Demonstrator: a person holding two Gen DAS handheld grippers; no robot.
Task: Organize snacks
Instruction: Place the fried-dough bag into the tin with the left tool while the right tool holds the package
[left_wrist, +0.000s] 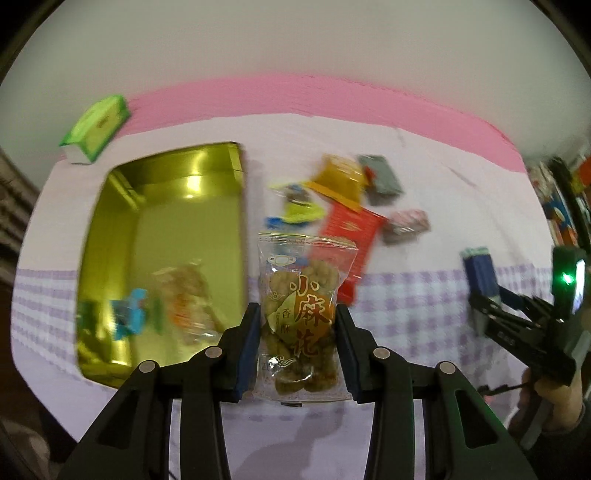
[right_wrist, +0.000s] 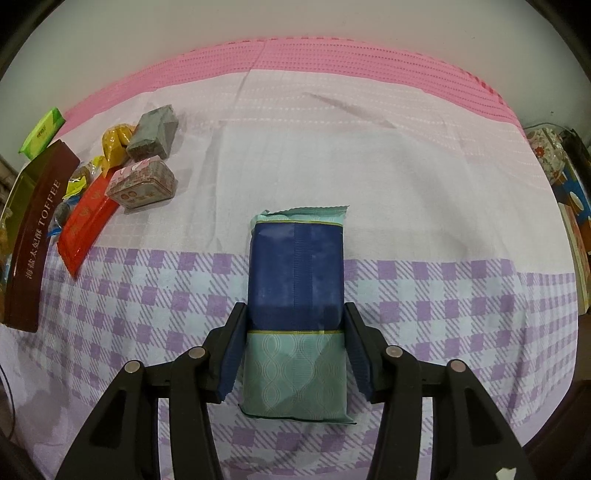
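Observation:
My left gripper (left_wrist: 297, 319) is shut on a clear packet of fried dough twists (left_wrist: 301, 314) and holds it above the cloth, just right of an open gold tin (left_wrist: 155, 206) with a few snacks (left_wrist: 177, 302) inside. My right gripper (right_wrist: 295, 321) is shut on a blue and teal wrapped pack (right_wrist: 297, 295) over the checked cloth; it also shows in the left wrist view (left_wrist: 480, 273). A pile of loose snacks lies beyond: a red packet (left_wrist: 349, 236), a yellow packet (left_wrist: 338, 181), a grey block (right_wrist: 155, 129) and a patterned box (right_wrist: 142, 182).
A green box (left_wrist: 98, 127) sits at the table's far left edge. The tin's brown TOFFEE side (right_wrist: 33, 240) stands at the left of the right wrist view. The pink and checked tablecloth (right_wrist: 406, 184) covers the table. Cluttered items (right_wrist: 569, 206) lie off the right edge.

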